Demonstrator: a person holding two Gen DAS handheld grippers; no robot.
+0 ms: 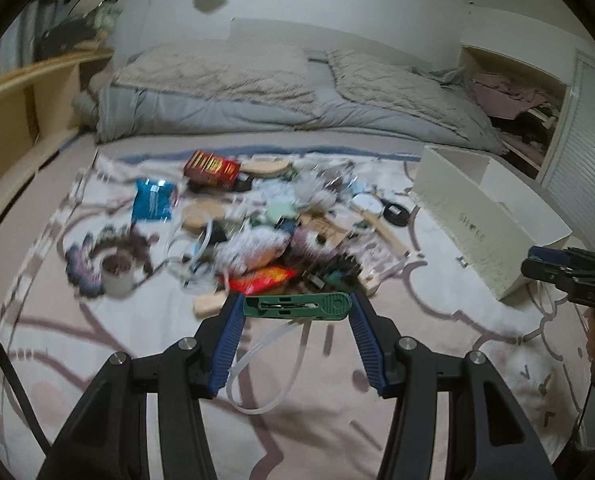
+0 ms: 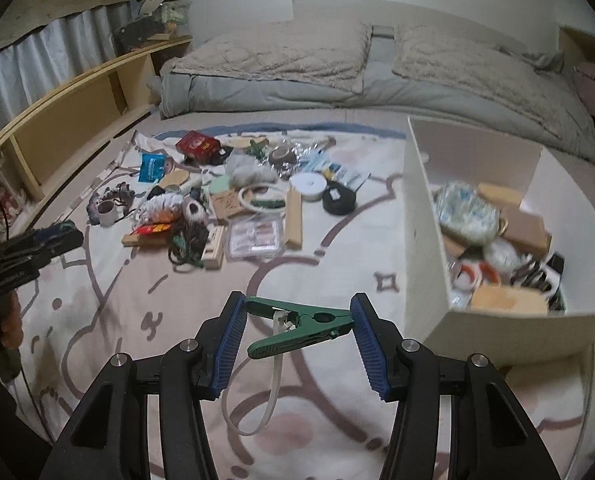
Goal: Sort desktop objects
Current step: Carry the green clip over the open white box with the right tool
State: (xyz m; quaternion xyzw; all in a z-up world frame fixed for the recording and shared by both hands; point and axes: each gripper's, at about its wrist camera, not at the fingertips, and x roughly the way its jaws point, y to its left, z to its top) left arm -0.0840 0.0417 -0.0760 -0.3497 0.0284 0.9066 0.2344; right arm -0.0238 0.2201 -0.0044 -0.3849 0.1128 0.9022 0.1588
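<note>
While each tool (image 1: 297, 306) (image 2: 297, 316) grips a green clip (image 1: 297, 305) (image 2: 301, 330), white box (image 2: 425, 216) sits right.

Grey duvet (image 2: 337, 96), two pillows (image 2: 281, 56), wooden shelf (image 2: 69, 120).

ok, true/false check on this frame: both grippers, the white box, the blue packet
1. The left gripper holds a green clip across its pads. True.
2. The white box is empty. False: it already holds several sorted items.
3. The right gripper holds a green spring clamp with a white loop hanging from it. True.
4. The blue packet is inside the white box. False: it lies on the patterned blanket at the pile's left side, near the red box.
</note>
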